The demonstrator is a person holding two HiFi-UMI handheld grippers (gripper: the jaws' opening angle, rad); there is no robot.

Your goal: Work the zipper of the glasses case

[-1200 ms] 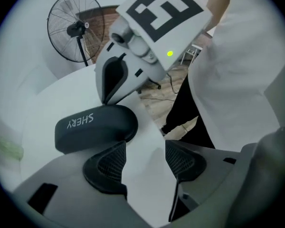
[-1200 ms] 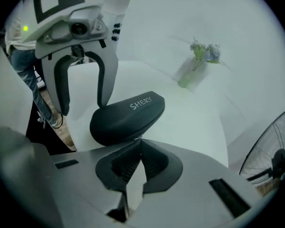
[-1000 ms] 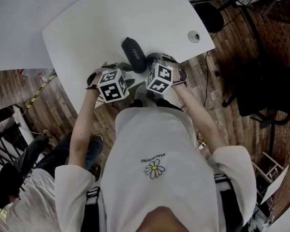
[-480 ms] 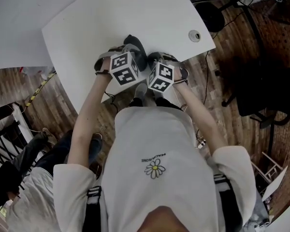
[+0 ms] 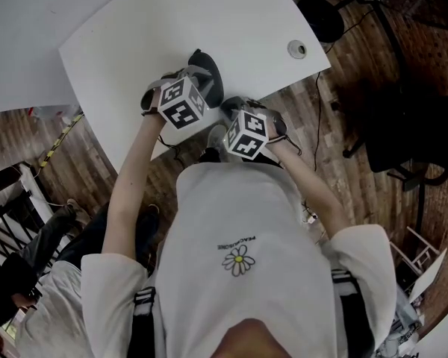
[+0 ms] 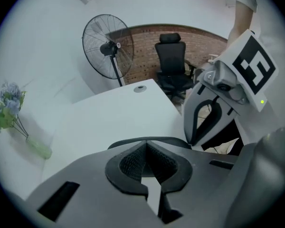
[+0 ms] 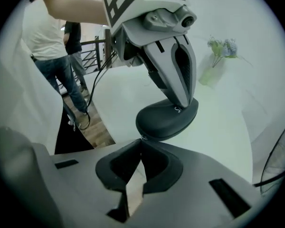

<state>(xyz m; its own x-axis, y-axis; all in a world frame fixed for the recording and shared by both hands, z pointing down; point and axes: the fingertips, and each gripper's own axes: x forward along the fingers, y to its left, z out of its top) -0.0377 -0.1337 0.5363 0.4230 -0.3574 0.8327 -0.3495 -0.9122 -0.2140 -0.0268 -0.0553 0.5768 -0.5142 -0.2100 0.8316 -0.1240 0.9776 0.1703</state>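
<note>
Glasses case [image 7: 167,120] is located on desk [image 7: 218,127], near its front edge. Left gripper [image 6: 146,145] is kept closed, tips planted on the case top. Right gripper [image 7: 141,139] is closed at the near rim. Shell is judged light, stiff and slippery. Body should be pinned and the zipper pull pinched (pull not made out).

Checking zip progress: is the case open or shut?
Shut: right gripper view shows case halves together, no gap. How far it is zipped, cannot tell.

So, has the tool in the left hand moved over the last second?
Yes. In the head view the left tool went from the white table's near edge up onto the dark oval glasses case.
</note>
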